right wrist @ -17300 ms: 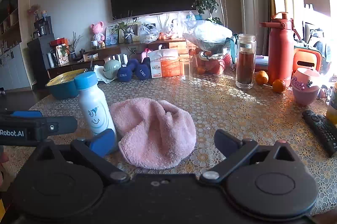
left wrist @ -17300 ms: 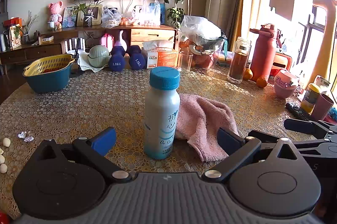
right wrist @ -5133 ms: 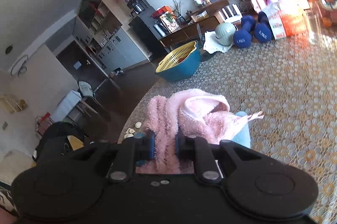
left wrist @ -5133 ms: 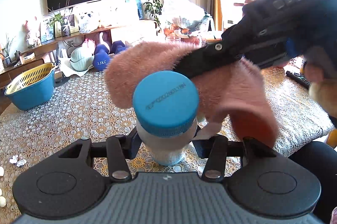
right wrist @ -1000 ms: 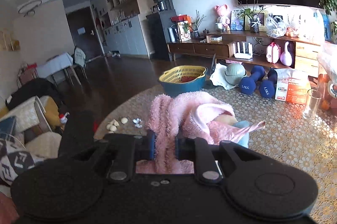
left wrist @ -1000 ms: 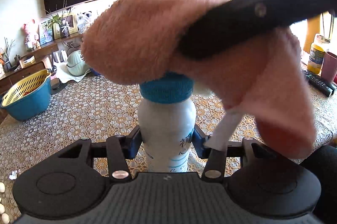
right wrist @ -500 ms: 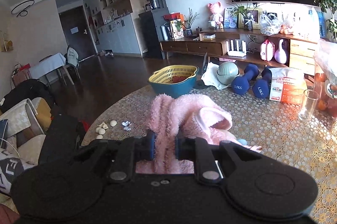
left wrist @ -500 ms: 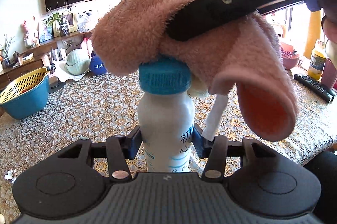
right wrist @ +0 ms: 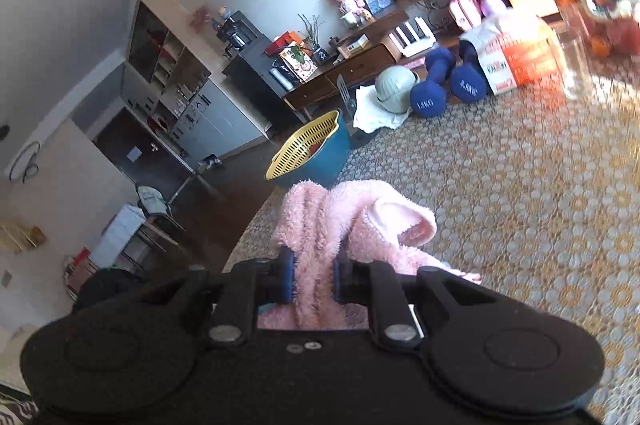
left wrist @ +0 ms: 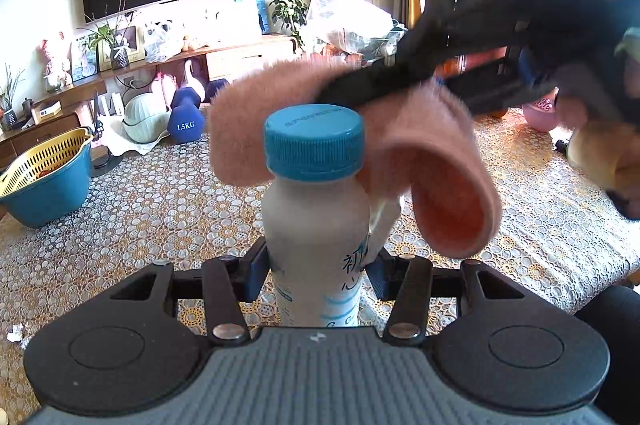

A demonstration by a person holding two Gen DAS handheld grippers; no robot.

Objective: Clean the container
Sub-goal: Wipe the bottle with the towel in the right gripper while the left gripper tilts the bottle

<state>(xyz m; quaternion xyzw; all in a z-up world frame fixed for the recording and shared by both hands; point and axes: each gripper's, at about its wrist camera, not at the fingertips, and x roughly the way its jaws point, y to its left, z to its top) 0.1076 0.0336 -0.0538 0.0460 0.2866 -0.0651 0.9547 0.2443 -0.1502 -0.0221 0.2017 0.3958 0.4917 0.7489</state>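
A white bottle [left wrist: 316, 241] with a blue cap [left wrist: 315, 141] stands upright between the blue pads of my left gripper [left wrist: 316, 275], which is shut on its body. Behind and to the right of the cap hangs a pink towel [left wrist: 424, 161], pinched by my right gripper [left wrist: 352, 95], which reaches in from the upper right. In the right wrist view the right gripper [right wrist: 314, 275] is shut on a fold of the pink towel [right wrist: 352, 225]. That view is rolled to one side, and the bottle is hidden under the cloth there.
A patterned tablecloth [left wrist: 160, 209] covers the table. A blue bowl with a yellow strainer [left wrist: 44, 177] sits at the far left. Blue dumbbells [left wrist: 186, 119] and a pale green bowl [left wrist: 144, 119] stand at the back, a pink cup [left wrist: 542, 113] at the right.
The right gripper has rolled and swung down with the towel. The cloth has slid off the top of the cap to behind and beside it. The left gripper and bottle kept still.
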